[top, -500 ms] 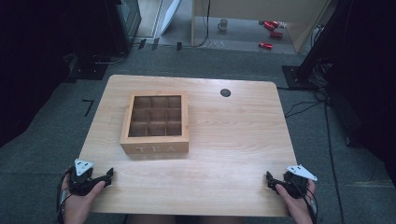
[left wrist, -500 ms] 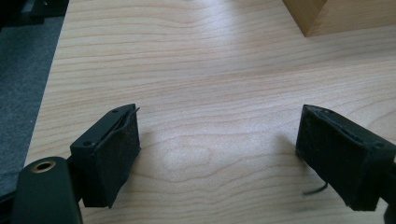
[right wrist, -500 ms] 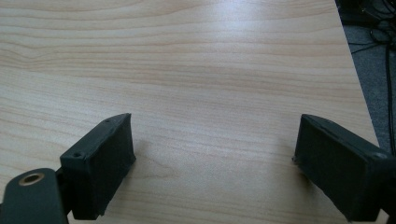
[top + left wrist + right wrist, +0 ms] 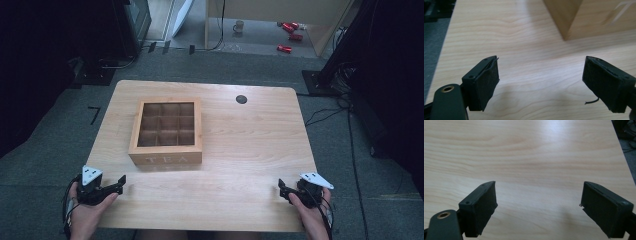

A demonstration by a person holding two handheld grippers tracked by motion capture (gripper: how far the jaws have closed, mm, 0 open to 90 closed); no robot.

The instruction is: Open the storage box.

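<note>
Nothing looks begun. The wooden tea box [image 4: 166, 132] sits lid down at about ten o'clock from the table's [image 4: 250, 150] middle, untouched. The left gripper [image 4: 116, 183] at seven o'clock and the right gripper [image 4: 284, 190] at five both hover spread wide, pinching nothing.

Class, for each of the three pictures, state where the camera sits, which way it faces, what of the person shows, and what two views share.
High view: above the person's side, facing forward and down on the table; both hands show, with left gripper and right gripper.
Left gripper view: on that gripper, looking along its open jaws at the tea box.
Right gripper view: on that gripper, open jaws over bare tabletop.
Shared: the high view and left gripper view both show the tea box.
</note>
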